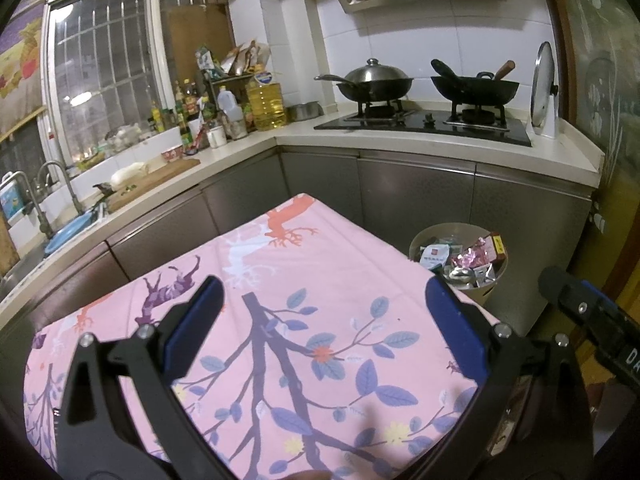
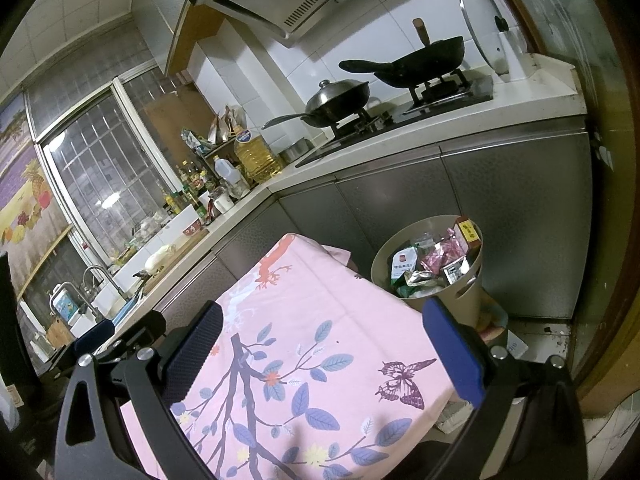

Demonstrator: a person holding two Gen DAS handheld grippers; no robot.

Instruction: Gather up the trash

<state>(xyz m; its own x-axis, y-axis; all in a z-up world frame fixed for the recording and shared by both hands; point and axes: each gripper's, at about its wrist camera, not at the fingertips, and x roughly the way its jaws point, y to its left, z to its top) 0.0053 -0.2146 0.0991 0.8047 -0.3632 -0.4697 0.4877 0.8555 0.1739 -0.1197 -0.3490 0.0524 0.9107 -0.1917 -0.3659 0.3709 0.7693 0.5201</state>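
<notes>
Take the pink cloth-covered table (image 1: 320, 320) as your landmark and work across it from the left. Your left gripper (image 1: 320, 320) hangs above the cloth with its jaws spread wide and nothing between them; your right gripper (image 2: 324, 344) does the same, released and empty. No loose trash shows on the cloth in either view. All the trash visible sits off the table's far right corner, in the beige bin (image 1: 496, 280), heaped to the rim with foil wrappers and small boxes. By the look of it the collecting is about finished, so sweep your cameras along the table edges before you stop, and keep both claws apart until something is squarely between the pads. The right wrist view shows the bin's side wall, its handle slot and the floor beneath; the left view shows only its top, plus the right gripper's tip past the table's right edge.
</notes>
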